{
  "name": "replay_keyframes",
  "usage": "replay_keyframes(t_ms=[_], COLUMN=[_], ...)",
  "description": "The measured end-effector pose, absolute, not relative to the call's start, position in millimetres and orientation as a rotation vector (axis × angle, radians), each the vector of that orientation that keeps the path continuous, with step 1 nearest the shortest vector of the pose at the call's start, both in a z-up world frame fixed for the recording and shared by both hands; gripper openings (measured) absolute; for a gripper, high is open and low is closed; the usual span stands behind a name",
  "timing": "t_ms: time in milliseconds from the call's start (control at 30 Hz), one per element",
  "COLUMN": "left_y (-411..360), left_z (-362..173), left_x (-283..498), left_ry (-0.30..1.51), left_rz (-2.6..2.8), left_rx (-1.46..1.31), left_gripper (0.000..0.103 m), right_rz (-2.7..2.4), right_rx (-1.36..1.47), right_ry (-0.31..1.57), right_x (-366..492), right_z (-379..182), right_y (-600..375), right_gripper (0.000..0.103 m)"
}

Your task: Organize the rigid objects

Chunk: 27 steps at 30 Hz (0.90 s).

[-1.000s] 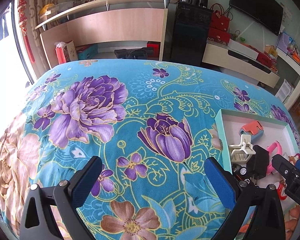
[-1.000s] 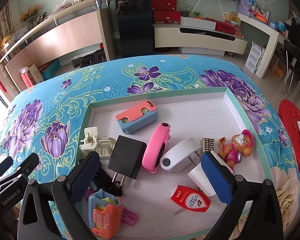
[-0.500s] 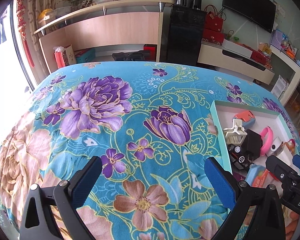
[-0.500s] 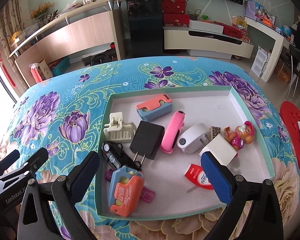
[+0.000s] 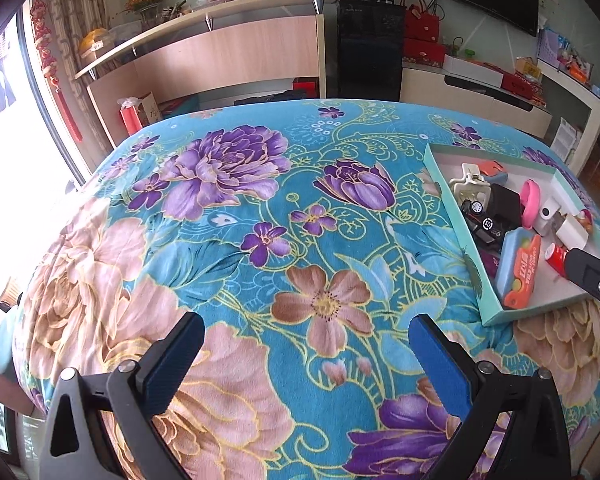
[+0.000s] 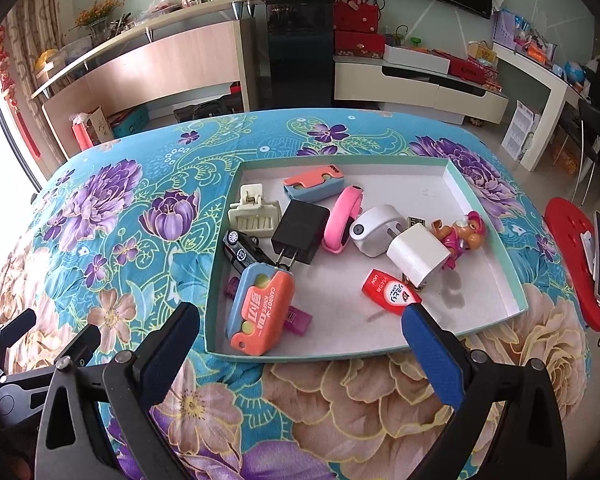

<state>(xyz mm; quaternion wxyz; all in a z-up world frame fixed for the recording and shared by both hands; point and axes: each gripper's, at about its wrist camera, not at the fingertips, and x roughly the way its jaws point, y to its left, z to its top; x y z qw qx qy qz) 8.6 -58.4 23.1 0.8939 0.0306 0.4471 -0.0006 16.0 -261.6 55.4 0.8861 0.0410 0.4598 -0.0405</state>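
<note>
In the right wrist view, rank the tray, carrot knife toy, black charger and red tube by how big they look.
1. Tray
2. Carrot knife toy, though it lies nearest the camera
3. Black charger
4. Red tube

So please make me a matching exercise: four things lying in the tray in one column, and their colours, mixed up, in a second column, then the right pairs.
Things:
1. plug adapter beside the toy car
2. wristband
3. small tube near the right tongs
4. hair clip at the tray's left wall

Colours:
A. pink
B. cream
C. black
D. red with a white label

Pairs: 1-C, 2-A, 3-D, 4-B
</note>
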Motion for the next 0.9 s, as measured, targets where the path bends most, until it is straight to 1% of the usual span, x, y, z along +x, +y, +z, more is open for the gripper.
replay_keyframes(t_ms=[267, 433, 900], left_y=[-51.4, -51.9, -63.6], left_z=[9.0, 8.0, 4.1], left_x=[-9.2, -15.5, -11.6], left_ry=[0.959, 0.944, 0.941], left_rz=[0.004, -0.003, 0.005], left_rx=[0.029, 0.024, 0.081], left_gripper=[0.103, 0.103, 0.103], right_rz=[-0.079, -0.101, -0.119], right_rx=[0.111, 0.106, 0.118], right_ry=[0.987, 0.961, 0.961], right_x=[-15.1, -25.0, -21.4], right_z=[40.8, 37.9, 17.7], right_y=[-258.8, -259.8, -265.2], right_gripper=[0.101, 0.101, 0.101])
